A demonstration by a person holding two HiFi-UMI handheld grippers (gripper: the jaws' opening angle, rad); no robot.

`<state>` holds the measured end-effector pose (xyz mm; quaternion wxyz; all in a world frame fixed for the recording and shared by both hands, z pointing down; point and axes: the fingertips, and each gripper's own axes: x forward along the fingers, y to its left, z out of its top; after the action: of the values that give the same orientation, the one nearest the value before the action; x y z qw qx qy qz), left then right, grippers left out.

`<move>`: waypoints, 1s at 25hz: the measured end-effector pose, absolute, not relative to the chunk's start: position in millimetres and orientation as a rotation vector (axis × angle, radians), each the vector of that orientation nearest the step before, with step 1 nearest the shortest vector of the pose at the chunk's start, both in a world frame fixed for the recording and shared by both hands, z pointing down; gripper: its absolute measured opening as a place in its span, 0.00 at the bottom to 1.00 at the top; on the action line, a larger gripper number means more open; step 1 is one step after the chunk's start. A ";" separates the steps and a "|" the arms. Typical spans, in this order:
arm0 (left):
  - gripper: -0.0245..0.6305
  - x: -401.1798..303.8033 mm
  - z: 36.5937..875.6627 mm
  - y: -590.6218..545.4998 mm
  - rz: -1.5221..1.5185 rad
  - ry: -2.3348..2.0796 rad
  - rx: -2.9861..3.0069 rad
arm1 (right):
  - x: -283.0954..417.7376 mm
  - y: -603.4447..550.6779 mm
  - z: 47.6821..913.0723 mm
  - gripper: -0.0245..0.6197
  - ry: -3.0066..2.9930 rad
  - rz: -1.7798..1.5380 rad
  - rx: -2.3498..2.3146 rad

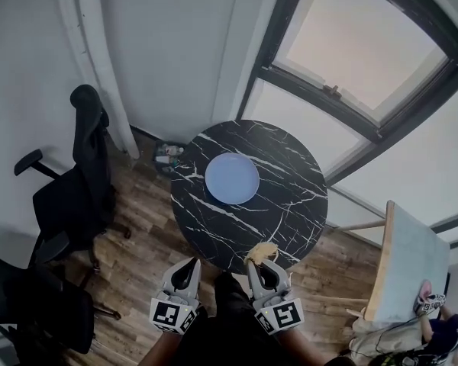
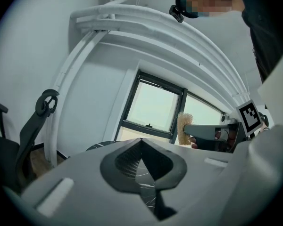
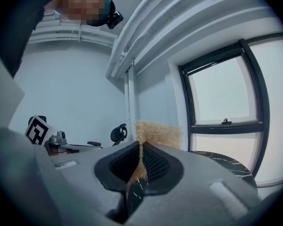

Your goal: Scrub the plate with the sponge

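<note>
A pale blue plate (image 1: 231, 178) lies on the round black marble table (image 1: 290, 212), a little left of its middle. Both grippers hover at the table's near edge, short of the plate. My right gripper (image 1: 262, 256) (image 3: 140, 145) is shut on a tan fibrous sponge (image 1: 261, 249) (image 3: 158, 133), which sticks up past the jaw tips. My left gripper (image 1: 192, 264) (image 2: 142, 142) is shut with nothing between its jaws. In the left gripper view the sponge (image 2: 184, 128) shows off to the right. The plate is hidden in both gripper views.
Black office chairs (image 1: 84, 181) stand left of the table on the wooden floor. A light panel with a wooden frame (image 1: 404, 265) leans at the right. Small bottles (image 1: 168, 155) sit on the floor behind the table. Large windows (image 1: 366, 44) fill the far right wall.
</note>
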<state>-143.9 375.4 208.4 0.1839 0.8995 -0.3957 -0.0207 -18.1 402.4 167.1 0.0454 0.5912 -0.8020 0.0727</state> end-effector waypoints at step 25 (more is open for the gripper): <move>0.04 -25.9 331.2 202.1 0.190 -1.297 2.270 | 94.0 250.9 207.0 0.07 -2.548 0.292 1.613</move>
<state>-25.9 202.1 331.2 0.2571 0.8370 -0.4780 0.0701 94.0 250.9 207.0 0.0560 0.5316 -0.8396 0.0962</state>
